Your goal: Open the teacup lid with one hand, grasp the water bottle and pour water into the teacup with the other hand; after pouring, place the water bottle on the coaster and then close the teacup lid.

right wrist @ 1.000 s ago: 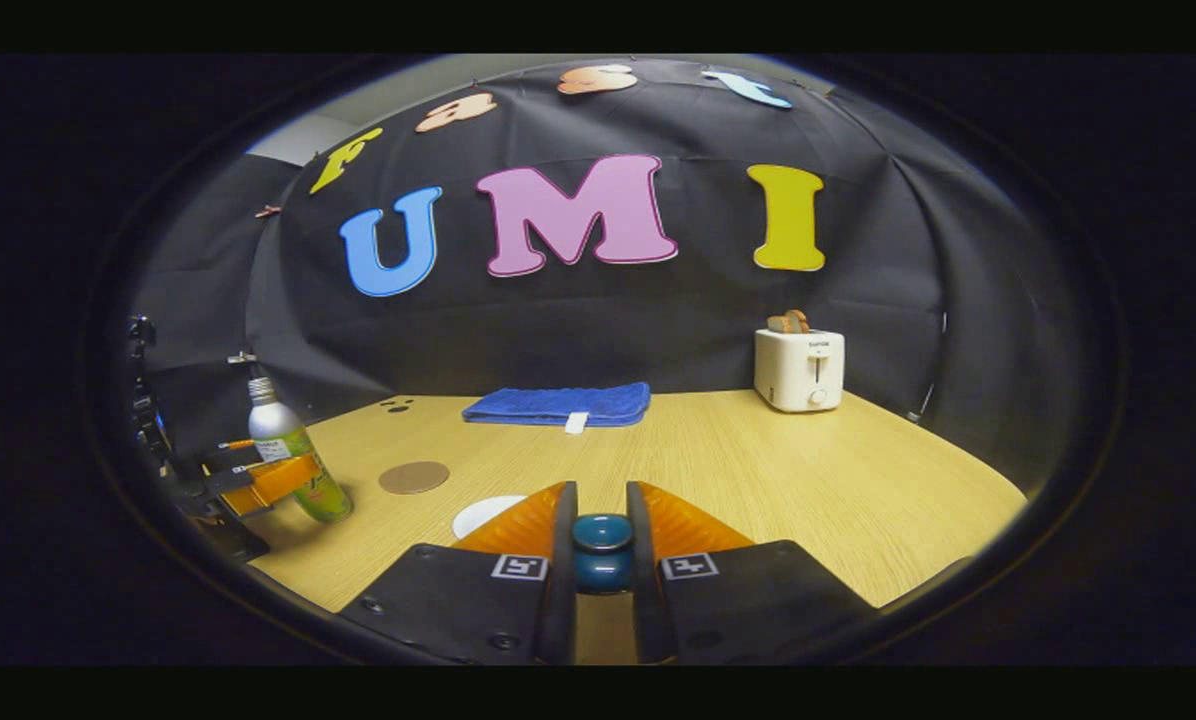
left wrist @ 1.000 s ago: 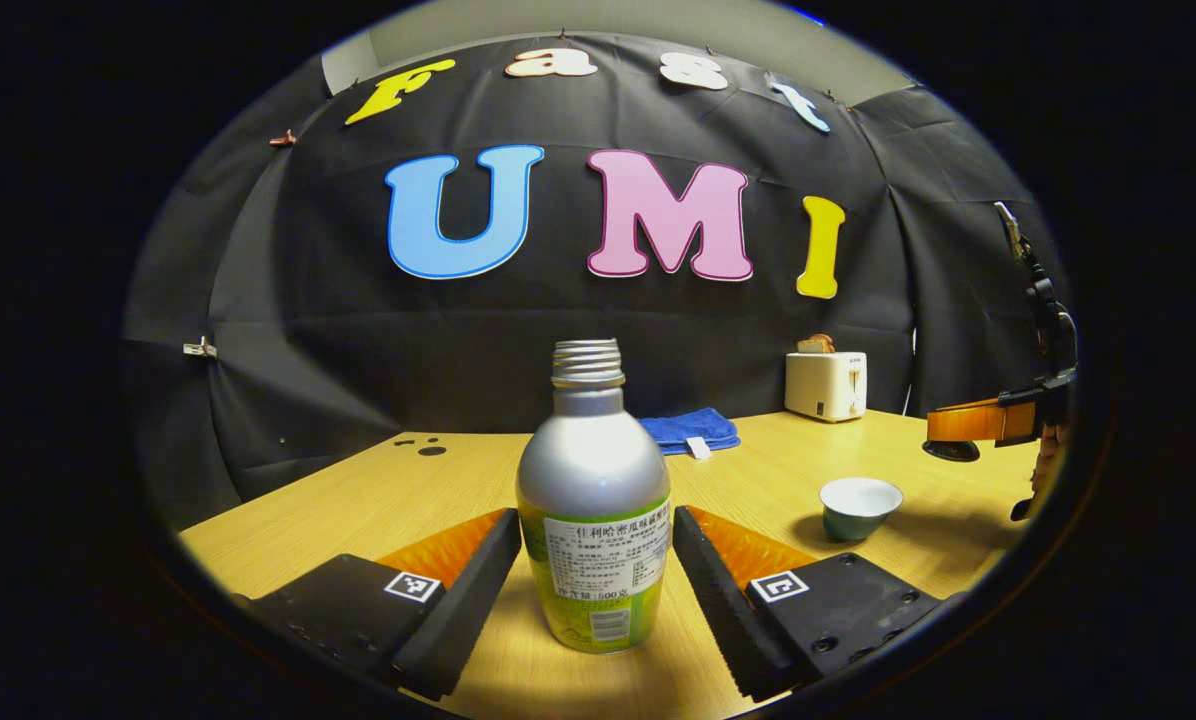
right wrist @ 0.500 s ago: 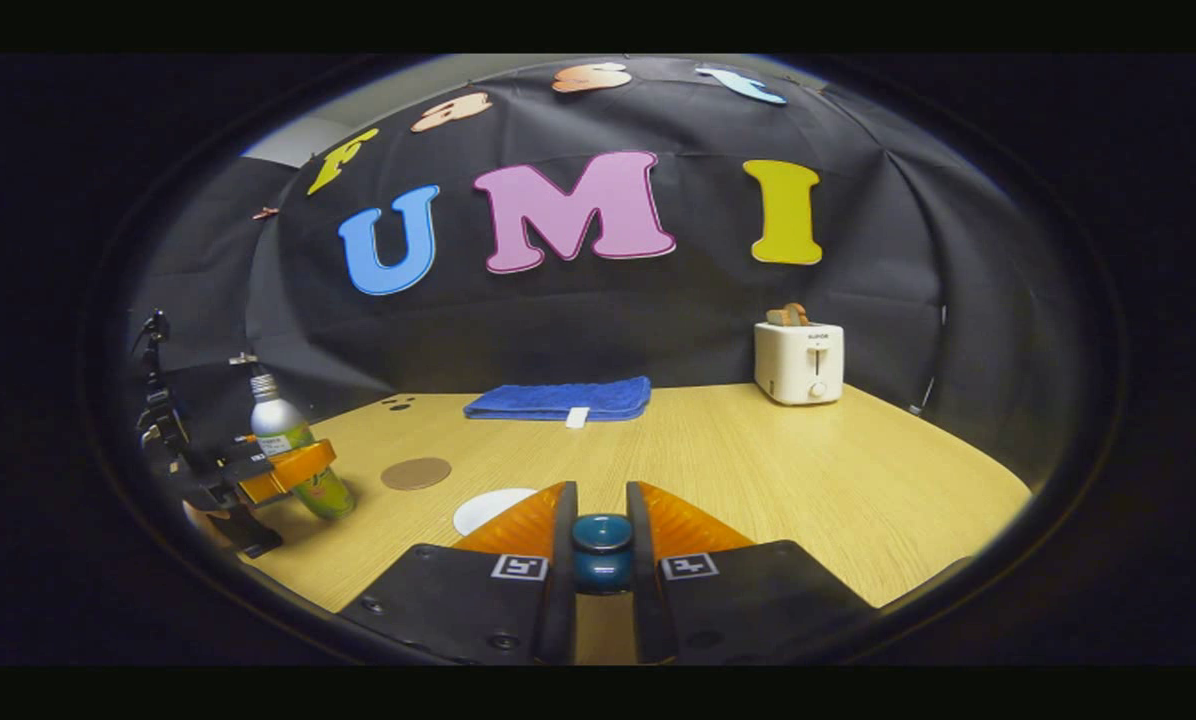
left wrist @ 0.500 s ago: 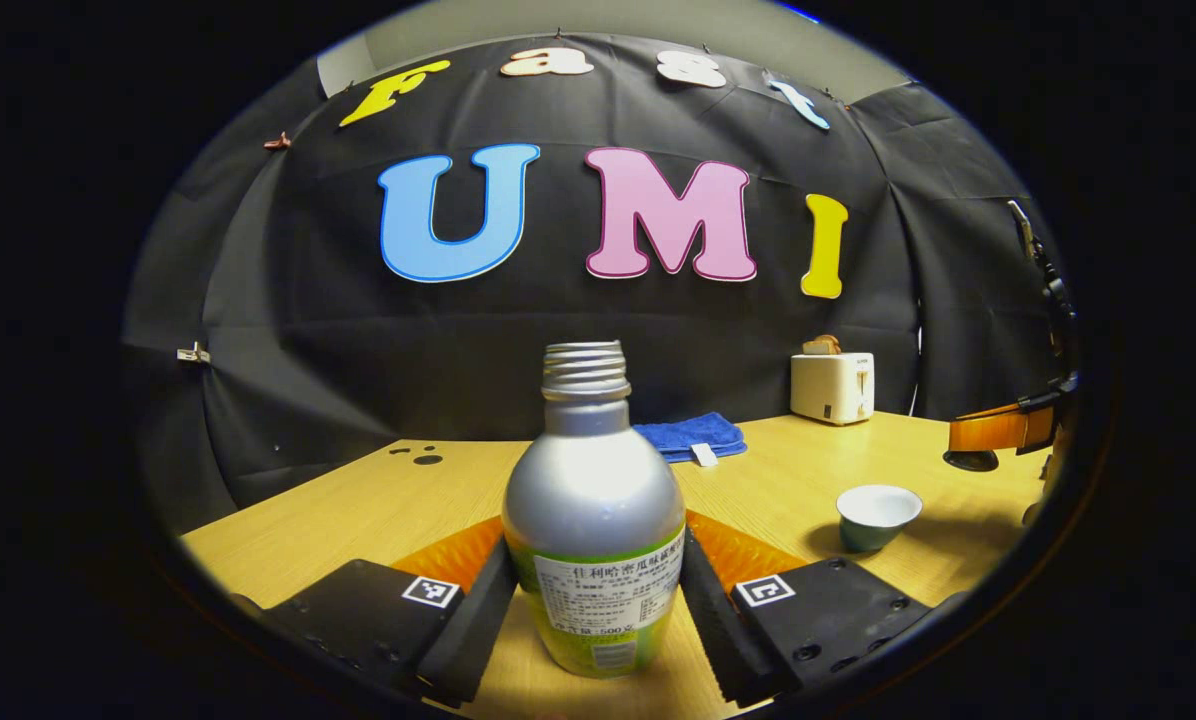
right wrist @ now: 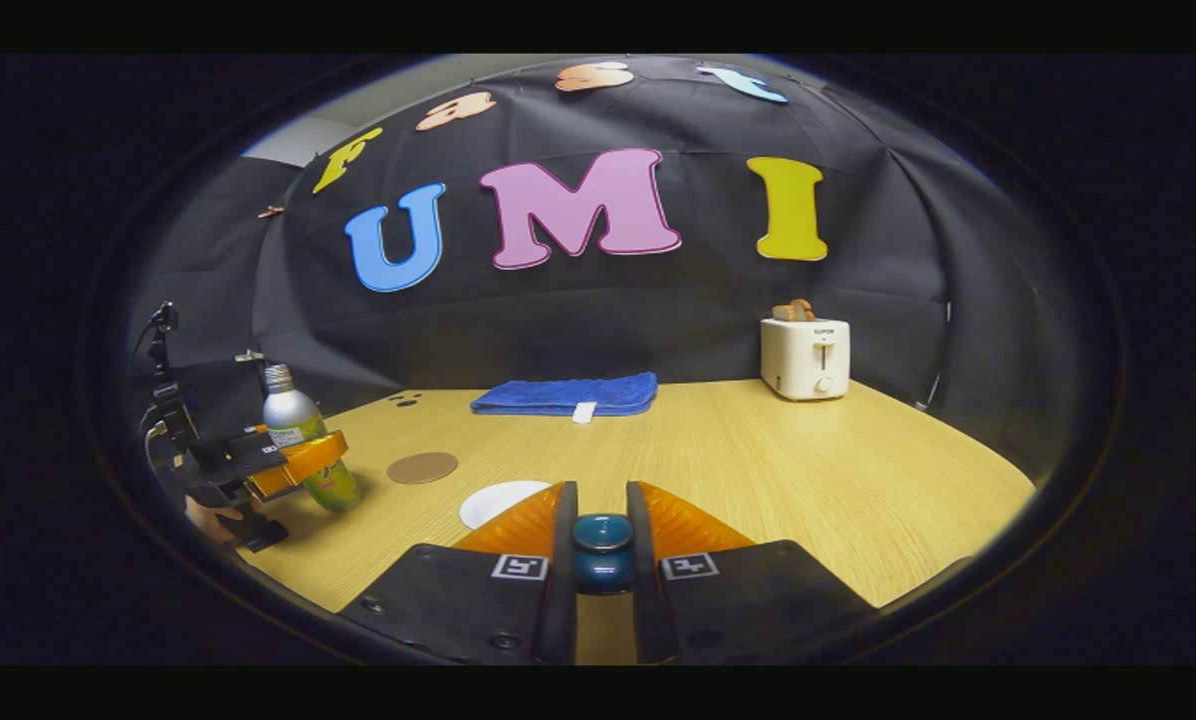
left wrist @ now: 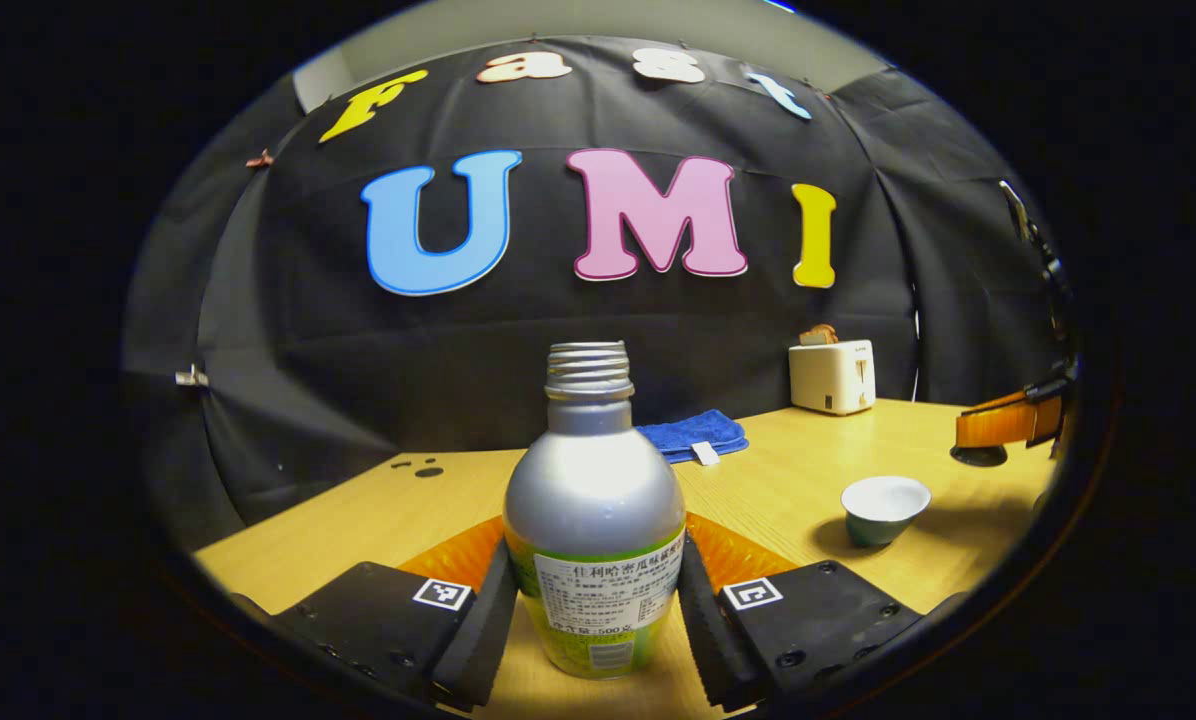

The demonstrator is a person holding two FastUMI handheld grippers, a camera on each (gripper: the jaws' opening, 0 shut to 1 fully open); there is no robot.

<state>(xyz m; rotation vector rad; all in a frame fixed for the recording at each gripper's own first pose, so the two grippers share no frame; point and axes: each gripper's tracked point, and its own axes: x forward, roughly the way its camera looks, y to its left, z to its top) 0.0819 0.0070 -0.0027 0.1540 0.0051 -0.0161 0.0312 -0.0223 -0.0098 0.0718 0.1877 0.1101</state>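
A silver water bottle [left wrist: 594,510] with a green label and no cap stands upright between my left gripper's [left wrist: 594,590] fingers, which press on both its sides. To its right on the table is the open teacup [left wrist: 883,508], white inside. In the right gripper view my right gripper [right wrist: 602,540] is shut on the teal knob of the teacup lid [right wrist: 602,550], held above the table. The teacup's white inside [right wrist: 498,502] shows just left of its fingers. Farther left lie the round brown coaster [right wrist: 422,467] and the bottle [right wrist: 298,445] in the left gripper [right wrist: 288,465].
A folded blue towel [right wrist: 565,395] lies at the back of the wooden table [right wrist: 778,470], with a white toaster [right wrist: 804,357] at the back right. In the left gripper view the right gripper [left wrist: 1008,425] hangs at the far right, beyond the teacup.
My left gripper went from open around the bottle to shut on it, then shifted a little toward the teacup. The right gripper kept hold of the lid.
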